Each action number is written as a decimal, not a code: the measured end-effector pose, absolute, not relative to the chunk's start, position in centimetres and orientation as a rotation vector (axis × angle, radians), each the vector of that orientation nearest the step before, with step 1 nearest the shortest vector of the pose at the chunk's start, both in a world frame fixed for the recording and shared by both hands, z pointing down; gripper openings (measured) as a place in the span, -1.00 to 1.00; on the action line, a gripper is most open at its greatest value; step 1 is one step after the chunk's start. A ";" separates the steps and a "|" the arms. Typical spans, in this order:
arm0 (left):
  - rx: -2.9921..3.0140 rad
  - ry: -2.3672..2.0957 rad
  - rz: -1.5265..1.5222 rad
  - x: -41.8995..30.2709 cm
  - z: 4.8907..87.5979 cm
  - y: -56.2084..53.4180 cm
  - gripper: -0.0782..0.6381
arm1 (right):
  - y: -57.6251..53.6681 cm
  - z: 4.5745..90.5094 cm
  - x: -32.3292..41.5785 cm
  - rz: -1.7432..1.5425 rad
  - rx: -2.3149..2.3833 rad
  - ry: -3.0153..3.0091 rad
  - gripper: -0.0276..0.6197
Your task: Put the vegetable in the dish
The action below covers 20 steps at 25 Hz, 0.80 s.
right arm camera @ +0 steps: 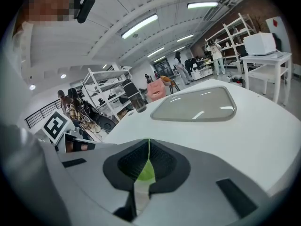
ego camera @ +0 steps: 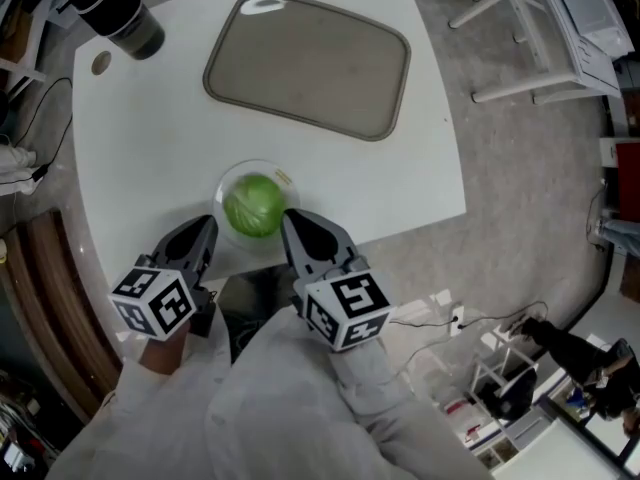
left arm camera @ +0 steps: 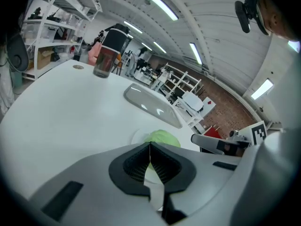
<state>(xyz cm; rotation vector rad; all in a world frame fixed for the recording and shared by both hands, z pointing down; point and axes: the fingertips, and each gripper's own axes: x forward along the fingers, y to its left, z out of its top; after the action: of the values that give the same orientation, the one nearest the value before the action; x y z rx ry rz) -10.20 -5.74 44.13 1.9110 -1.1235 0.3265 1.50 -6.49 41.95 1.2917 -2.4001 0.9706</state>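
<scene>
Looks steeply down on a white table (ego camera: pixel 140 138). Near its front edge, a clear dish (ego camera: pixel 222 182), and inside it the vegetable (ego camera: pixel 252 205), a round green head filling most of the bowl. Flanking the dish, two grippers, both pointing away from the person and tilted downward. At the left, the left gripper (left arm camera: pixel 149 146): jaws clenched, ribbed pads meeting at the tips, grasping nothing; beyond them, the green head in its dish, ahead and a little to the right. At the right, the right gripper (right arm camera: pixel 149 142): jaws likewise pressed together, nothing pinched, only a sliver of green showing through the gap behind the pads. Tips of both just beside the dish's rim, one on each side; contact with it not clear from any view. Farther back on the table, a grey board (ego camera: pixel 310 63) with rounded corners, lying flat and well apart from the dish. At the far left corner, a dark flask (ego camera: pixel 115 10) standing upright, with a small round disc (ego camera: pixel 100 63) just beside it. Pale sleeves (ego camera: pixel 260 398) at the bottom of the head view.
</scene>
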 end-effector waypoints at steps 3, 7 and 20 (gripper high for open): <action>1.891 -1.129 0.344 -10.4 44.8 -5.5 -0.76 | -6.2 42.7 1.5 1.004 1.279 -2.393 -0.87; 1.871 -1.124 0.367 -10.5 45.7 -5.3 -0.76 | -6.0 43.3 1.8 1.030 1.273 -2.377 -0.87; 1.783 -1.100 0.378 -11.0 48.2 -4.8 -0.75 | -5.3 45.7 1.9 1.093 1.267 -2.308 -0.87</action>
<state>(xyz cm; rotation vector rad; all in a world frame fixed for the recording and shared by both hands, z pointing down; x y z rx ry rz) -11.00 -4.84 48.16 1.7830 -1.0999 0.3781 1.88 -5.29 45.72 1.2670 -2.3080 1.0925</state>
